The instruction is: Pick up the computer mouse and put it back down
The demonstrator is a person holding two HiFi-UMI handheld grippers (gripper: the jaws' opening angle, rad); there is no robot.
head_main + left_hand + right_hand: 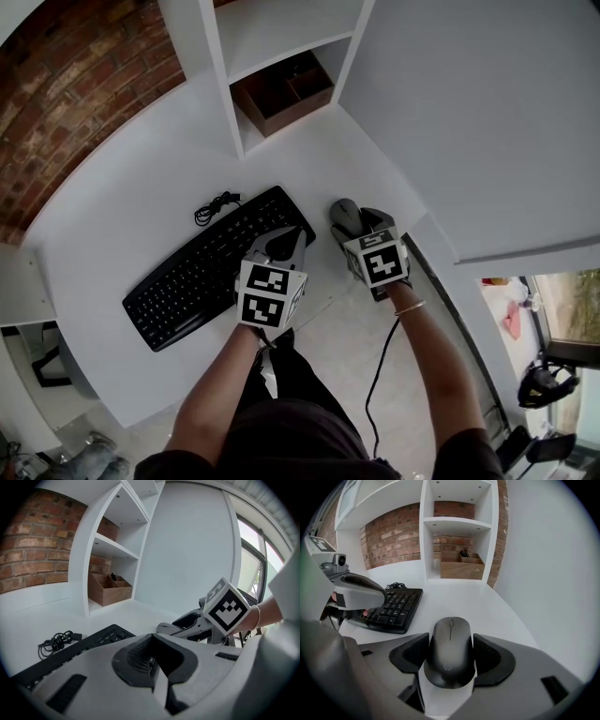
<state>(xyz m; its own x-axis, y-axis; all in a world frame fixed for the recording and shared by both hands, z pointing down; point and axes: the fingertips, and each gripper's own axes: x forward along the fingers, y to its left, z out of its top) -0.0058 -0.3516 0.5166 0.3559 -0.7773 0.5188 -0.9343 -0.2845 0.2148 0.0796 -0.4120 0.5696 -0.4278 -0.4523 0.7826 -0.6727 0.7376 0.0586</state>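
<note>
A dark grey computer mouse [451, 651] lies lengthwise between the pads of my right gripper [451, 641], and both pads press against its sides. In the head view the mouse [345, 215] pokes out ahead of the right gripper [356, 225], to the right of the keyboard. I cannot tell whether it rests on the white desk [131, 187] or hangs just above it. My left gripper [286, 242] hovers over the keyboard's right end; its jaws [152, 660] are shut with nothing between them.
A black keyboard [211, 267] lies diagonally on the desk, its coiled cable [214, 206] behind it. A wooden box [281, 91] sits in the white shelf unit at the back. A white wall [469, 112] rises close on the right, and the desk's front edge [309, 305] runs under both grippers.
</note>
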